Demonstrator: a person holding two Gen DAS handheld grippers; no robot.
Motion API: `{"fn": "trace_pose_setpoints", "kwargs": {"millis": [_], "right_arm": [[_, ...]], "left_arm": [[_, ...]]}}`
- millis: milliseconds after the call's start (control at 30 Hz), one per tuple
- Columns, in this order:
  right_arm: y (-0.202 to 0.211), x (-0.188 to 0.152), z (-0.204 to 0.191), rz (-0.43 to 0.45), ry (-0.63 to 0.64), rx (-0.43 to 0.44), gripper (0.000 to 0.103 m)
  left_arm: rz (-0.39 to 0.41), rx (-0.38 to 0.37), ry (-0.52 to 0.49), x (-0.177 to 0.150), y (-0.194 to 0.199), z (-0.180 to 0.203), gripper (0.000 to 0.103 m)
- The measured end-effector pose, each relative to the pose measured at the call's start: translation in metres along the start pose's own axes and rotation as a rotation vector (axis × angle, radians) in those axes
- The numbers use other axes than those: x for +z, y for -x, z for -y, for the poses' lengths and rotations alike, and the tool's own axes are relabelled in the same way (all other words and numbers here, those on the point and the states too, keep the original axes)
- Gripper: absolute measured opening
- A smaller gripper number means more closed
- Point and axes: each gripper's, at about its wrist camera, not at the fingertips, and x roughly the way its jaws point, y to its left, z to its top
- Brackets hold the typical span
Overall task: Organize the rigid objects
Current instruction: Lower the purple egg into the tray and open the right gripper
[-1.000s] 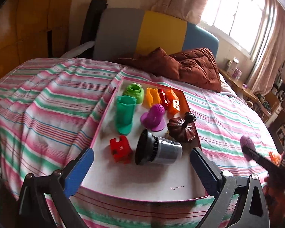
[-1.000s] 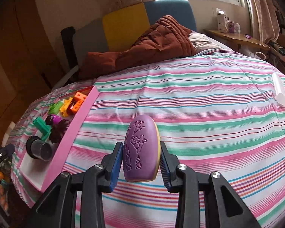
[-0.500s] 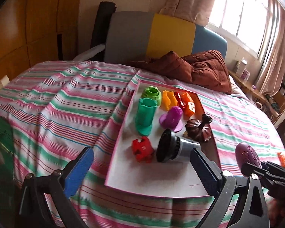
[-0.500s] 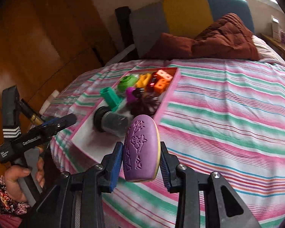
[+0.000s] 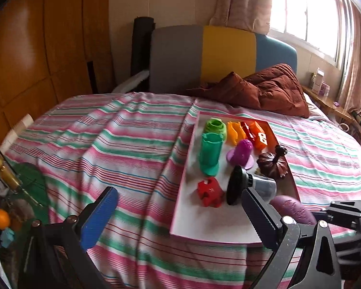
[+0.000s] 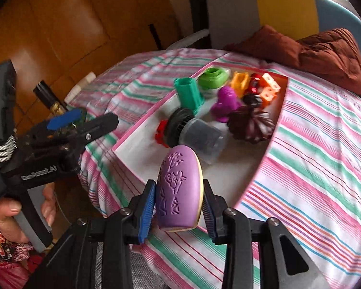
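Right gripper [image 6: 178, 207] pinching purple oval piece [image 6: 179, 192] near tray [image 6: 264, 166] centre frame, risks knocking grey cup [image 6: 199, 137]; left gripper [image 5: 180, 216] spread

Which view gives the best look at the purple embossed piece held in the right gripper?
The right wrist view: the purple piece fills the centre, clamped between the right gripper pads, its raised pattern and cream edge clear. In the left wrist view only its rounded end shows at lower right, partly behind the open left gripper, over the tray's near corner.
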Motion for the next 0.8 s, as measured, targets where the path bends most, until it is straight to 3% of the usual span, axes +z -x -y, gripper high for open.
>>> {"fn": "trace_pose_setpoints", "kwargs": {"millis": [367,600,700,800], "right_arm": [[-0.032,0.017,-0.002,-0.14,0.05,0.106,0.036],[-0.03,0.025,0.014,-0.154,0.048,0.097,0.036],[-0.024,0.025,0.017,-0.144,0.07,0.048,0.036],[-0.018,0.027,0.02,-0.124,0.081,-0.071,0.036]], "left_arm": [[0.023,0.068,0.019,0.005,0.014,-0.013,0.103],[0.005,0.036,0.051,0.006,0.014,-0.018,0.103],[-0.002,0.025,0.056,0.006,0.014,-0.018,0.103],[-0.008,0.019,0.064,0.005,0.013,-0.017,0.103]]}}
